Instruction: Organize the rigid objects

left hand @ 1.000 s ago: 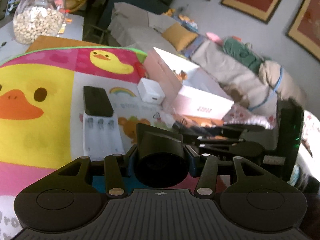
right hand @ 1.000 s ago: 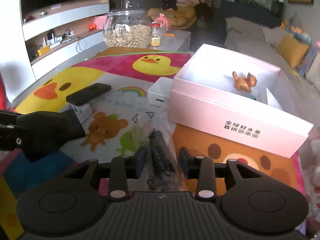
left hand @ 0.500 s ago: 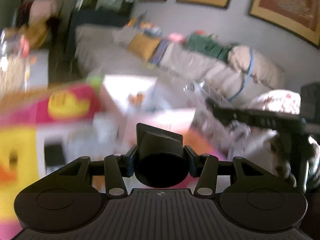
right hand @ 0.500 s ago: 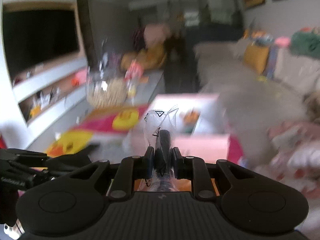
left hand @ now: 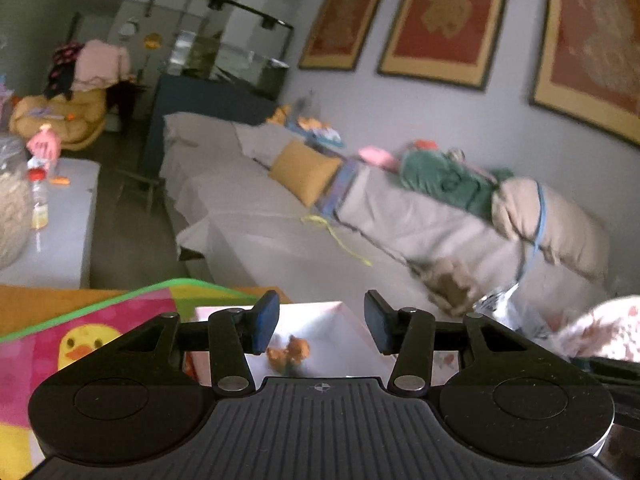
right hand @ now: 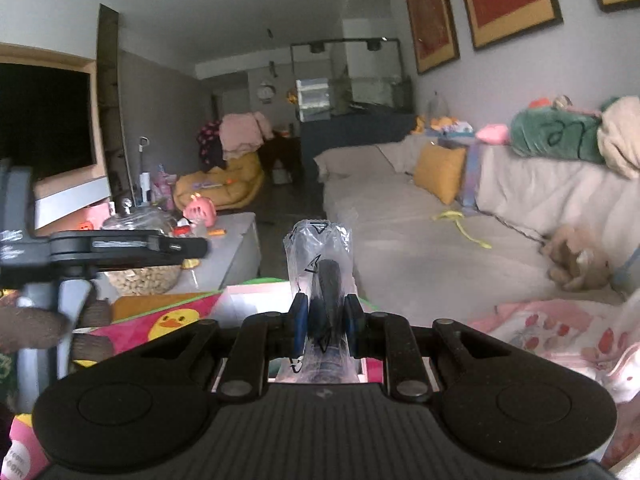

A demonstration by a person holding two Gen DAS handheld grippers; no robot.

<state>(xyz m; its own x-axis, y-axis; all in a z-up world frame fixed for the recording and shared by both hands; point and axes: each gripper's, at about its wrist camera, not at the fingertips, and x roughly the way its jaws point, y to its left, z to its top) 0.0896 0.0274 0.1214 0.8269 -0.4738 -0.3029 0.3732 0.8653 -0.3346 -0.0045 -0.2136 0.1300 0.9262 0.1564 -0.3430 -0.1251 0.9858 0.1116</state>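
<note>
- Plastic bag (right hand: 318, 248) rises from the right claw (right hand: 325, 322), its lower end cut off behind the claw body; a dark object (right hand: 329, 280) shows inside, too wrapped to identify.
- Right claw's blue pads (right hand: 299, 322) are pinched together on bag and object, centre of the right wrist view, aimed slightly down toward the room.
- Pink box (left hand: 320, 320) sits low centre in the left wrist view, mostly hidden by the left claw (left hand: 320, 326); only its white interior and one corner show.
- Orange figurine (left hand: 290, 354) lies inside that box, blurred, partly behind the claw body.
- Left claw stands apart, nothing between its pads (left hand: 266, 322), hovering over the box.
- Duck-print mat (left hand: 80, 340) on the desk is cut off at lower left.
- Glass jar (right hand: 140, 276) of pale bits, at left in the right wrist view, is half covered by the other claw's dark arm.
- Gloved fingers (right hand: 28, 326) peek in at the left edge.
</note>
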